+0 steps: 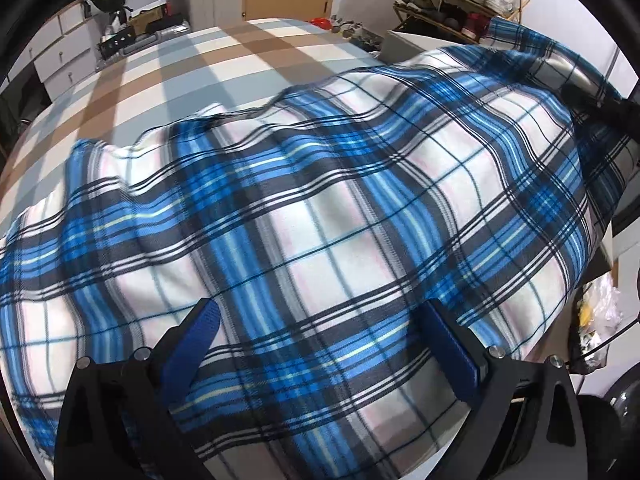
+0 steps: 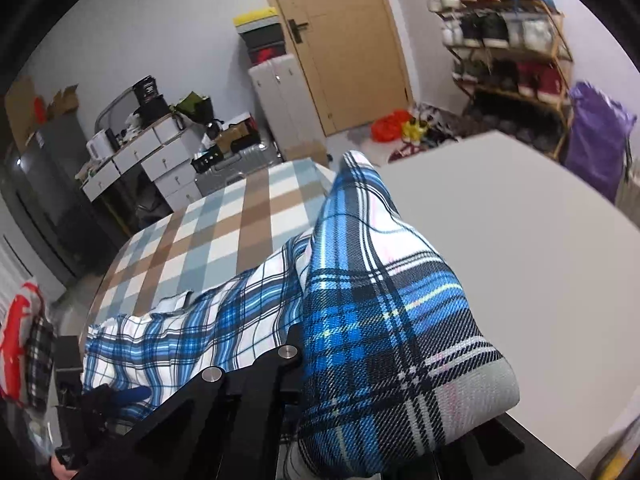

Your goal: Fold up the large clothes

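Observation:
A blue, white and dark plaid garment [image 1: 320, 208] lies spread over the checked table cloth [image 1: 168, 76]. My left gripper [image 1: 320, 320] is open just above the garment's near part, its blue pads [image 1: 198, 340] wide apart with cloth showing between them. My right gripper [image 2: 352, 360] is shut on a bunched edge of the same garment [image 2: 384, 312], which drapes over the jaws and hides the fingertips. The right gripper holds that edge lifted at the garment's right end, where its dark body [image 1: 600, 100] shows in the left wrist view.
A white table top [image 2: 520, 260] lies to the right of the checked cloth. A shoe rack [image 2: 508, 44], a purple bag [image 2: 596, 140], a wooden door [image 2: 340, 40], white drawers [image 2: 160, 156] and floor clutter stand beyond the table.

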A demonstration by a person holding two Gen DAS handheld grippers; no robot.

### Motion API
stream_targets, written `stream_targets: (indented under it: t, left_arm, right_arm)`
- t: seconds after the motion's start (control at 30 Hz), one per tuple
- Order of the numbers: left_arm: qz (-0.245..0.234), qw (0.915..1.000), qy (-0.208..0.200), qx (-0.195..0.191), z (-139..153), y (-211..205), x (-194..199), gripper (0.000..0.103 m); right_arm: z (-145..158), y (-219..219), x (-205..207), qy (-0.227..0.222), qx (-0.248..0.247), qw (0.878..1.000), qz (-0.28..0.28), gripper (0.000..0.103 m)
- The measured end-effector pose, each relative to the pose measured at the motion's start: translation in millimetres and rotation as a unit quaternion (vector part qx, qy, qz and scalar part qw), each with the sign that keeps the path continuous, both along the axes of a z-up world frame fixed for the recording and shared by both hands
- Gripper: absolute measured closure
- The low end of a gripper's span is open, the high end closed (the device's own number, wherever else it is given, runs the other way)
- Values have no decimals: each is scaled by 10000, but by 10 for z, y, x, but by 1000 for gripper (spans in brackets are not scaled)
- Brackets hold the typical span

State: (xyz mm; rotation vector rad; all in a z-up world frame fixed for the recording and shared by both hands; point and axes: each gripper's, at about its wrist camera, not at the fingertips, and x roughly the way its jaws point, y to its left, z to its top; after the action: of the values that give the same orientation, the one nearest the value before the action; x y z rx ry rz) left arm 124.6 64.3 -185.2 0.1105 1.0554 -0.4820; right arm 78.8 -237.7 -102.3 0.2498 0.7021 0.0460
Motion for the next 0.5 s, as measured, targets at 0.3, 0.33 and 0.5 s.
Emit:
stream_targets:
  t: [0.3,0.33,0.5]
  left_arm:
    - [-254,9977,258,-565,104,-78,85,6]
    - [-149,9963,334,-777,170,70,73,6]
    - [237,9880,161,-1521,533,1017,-117,6]
  right_arm:
    - [452,258,116,-297,-321,9987,280,101]
    - [524,354,90,-374,-423,9977,383,101]
    - [758,1098,-87,-772,-805,9891,966,101]
